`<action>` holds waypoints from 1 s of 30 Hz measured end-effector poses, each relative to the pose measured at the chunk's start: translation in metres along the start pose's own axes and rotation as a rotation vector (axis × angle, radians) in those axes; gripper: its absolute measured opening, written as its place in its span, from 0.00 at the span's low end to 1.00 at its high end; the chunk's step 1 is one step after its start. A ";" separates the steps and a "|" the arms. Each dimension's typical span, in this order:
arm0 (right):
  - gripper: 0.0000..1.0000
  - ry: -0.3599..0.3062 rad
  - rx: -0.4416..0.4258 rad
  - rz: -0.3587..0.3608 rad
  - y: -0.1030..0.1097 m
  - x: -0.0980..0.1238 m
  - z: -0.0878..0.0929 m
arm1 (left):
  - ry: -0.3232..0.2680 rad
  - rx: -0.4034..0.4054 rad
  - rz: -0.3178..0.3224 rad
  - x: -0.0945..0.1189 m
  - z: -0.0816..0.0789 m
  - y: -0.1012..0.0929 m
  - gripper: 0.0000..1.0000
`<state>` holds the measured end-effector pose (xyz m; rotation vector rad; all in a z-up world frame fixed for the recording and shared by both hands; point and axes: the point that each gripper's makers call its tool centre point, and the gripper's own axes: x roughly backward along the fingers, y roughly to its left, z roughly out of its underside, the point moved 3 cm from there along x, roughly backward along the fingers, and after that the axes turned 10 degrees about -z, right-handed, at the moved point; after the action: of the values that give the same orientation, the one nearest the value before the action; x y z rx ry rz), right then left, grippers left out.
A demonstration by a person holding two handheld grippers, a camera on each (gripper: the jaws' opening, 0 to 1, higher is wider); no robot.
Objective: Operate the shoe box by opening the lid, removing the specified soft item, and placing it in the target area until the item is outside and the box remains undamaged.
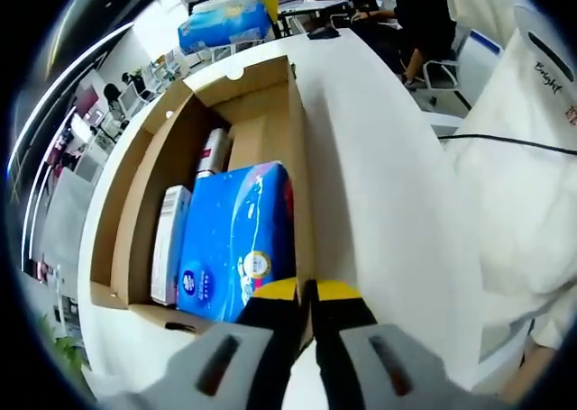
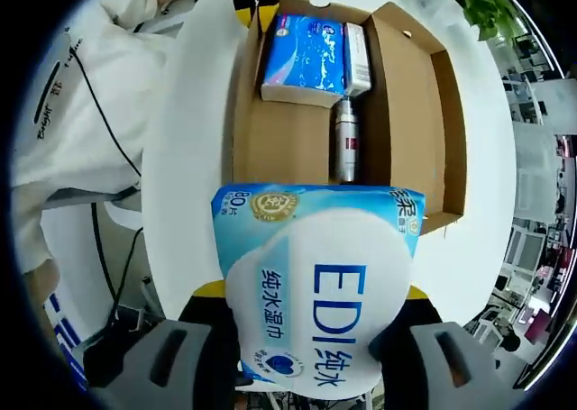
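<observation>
Between the jaws of the right gripper (image 2: pixel 311 338), nearest in the right gripper view, sits a soft pack of wet wipes (image 2: pixel 317 288), white-faced with a light blue border and blue lettering. The jaws are spread to the pack's width and clamp it from both sides. The pack is held above the near end of the shoe box (image 2: pixel 302 135), clear of the items inside.

The shoe box is brown cardboard and stands open on a white round table (image 2: pixel 185 158), its lid (image 2: pixel 424 113) folded out flat along one long side. Inside lie a blue tissue pack (image 2: pixel 305 54) at the far end, a narrow white carton (image 2: pixel 358 57) just beside it, and a small silver-and-red can (image 2: pixel 343 140) lying on its side near the middle.

At the far end of the box, the left gripper (image 2: pixel 253 0) touches the box wall. In the left gripper view, the left gripper (image 1: pixel 308 293) has its yellow-tipped jaws nearly closed on the box's side wall (image 1: pixel 303 158), one jaw inside and one outside. The blue tissue pack (image 1: pixel 236 243) lies just beside the inner jaw, the white carton (image 1: pixel 169 239) next to it, and the can (image 1: pixel 212 153) beyond.

Past the table, a person in a white coat (image 1: pixel 532 158) stands close, another blue pack (image 1: pixel 224 22) rests further off, and seated people (image 1: pixel 419 18) occupy desks in the background.
</observation>
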<state>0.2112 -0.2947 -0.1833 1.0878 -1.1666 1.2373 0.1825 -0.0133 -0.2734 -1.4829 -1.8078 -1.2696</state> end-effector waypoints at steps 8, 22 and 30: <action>0.61 0.028 0.001 -0.021 0.005 -0.011 0.015 | 0.002 0.001 -0.002 0.000 0.000 0.000 0.04; 0.61 0.040 -0.037 -0.014 -0.001 -0.027 0.033 | -0.001 -0.003 -0.008 0.000 0.000 0.000 0.04; 0.61 0.059 -0.046 -0.014 -0.013 -0.035 0.050 | -0.003 -0.004 -0.009 -0.001 0.000 -0.001 0.04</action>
<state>0.2224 -0.3487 -0.2125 1.0174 -1.1355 1.2185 0.1820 -0.0136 -0.2740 -1.4806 -1.8168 -1.2774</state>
